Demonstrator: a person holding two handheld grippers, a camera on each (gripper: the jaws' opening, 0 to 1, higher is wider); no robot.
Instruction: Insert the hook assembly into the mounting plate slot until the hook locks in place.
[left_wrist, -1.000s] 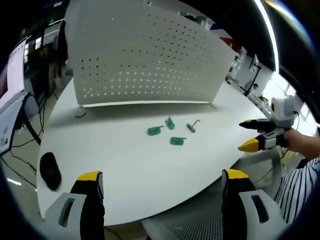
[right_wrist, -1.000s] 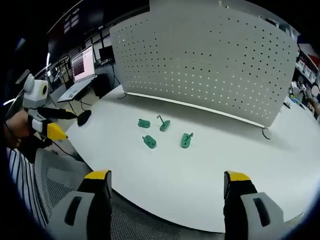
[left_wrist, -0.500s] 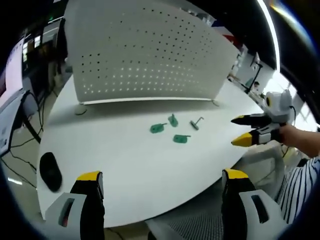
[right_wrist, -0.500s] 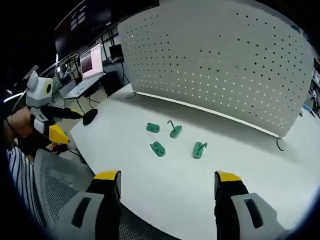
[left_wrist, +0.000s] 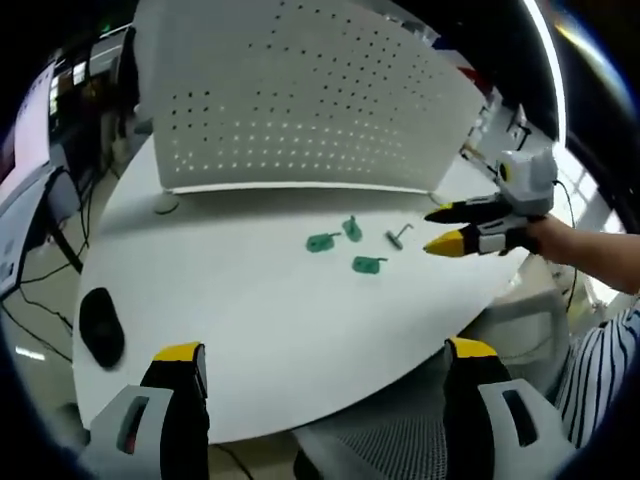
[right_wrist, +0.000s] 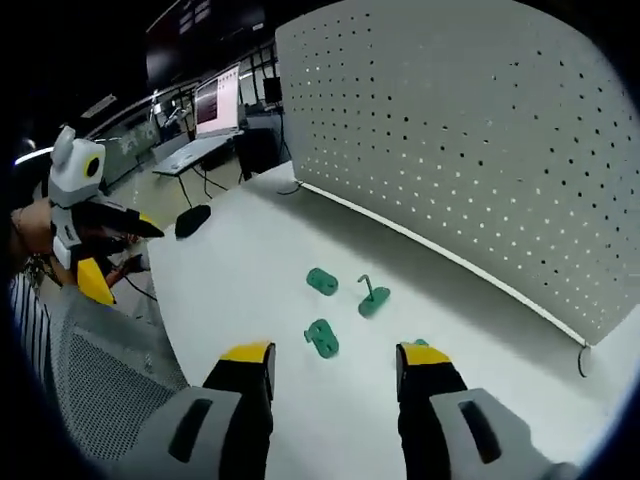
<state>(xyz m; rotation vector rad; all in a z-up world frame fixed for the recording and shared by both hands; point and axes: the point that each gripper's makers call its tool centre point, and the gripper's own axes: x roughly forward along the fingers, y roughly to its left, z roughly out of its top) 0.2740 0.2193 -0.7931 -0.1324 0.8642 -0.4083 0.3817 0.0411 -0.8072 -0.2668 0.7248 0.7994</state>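
Observation:
Several small green plastic pieces lie in a cluster on the white table (left_wrist: 250, 320). In the left gripper view they are at left (left_wrist: 322, 241), behind (left_wrist: 352, 228) and in front (left_wrist: 368, 264), with a thin metal hook piece (left_wrist: 400, 236) to their right. My right gripper (left_wrist: 447, 228) hovers open just right of that hook piece. My left gripper (left_wrist: 325, 350) stays wide open near the table's front edge, holding nothing. In the right gripper view my right gripper (right_wrist: 337, 353) is open above a green piece (right_wrist: 322, 338); another carries an upright hook (right_wrist: 373, 300), a third (right_wrist: 322, 281) lies beyond.
A large white perforated panel (left_wrist: 290, 110) (right_wrist: 460, 150) stands upright along the back of the table. A black mouse (left_wrist: 100, 335) (right_wrist: 192, 220) lies near the left edge. The left gripper (right_wrist: 85, 240) and a striped sleeve (left_wrist: 600, 370) are off the table's side.
My right gripper has moved forward over the table toward the green pieces, and its jaws have narrowed somewhat. The left gripper has stayed about where it was.

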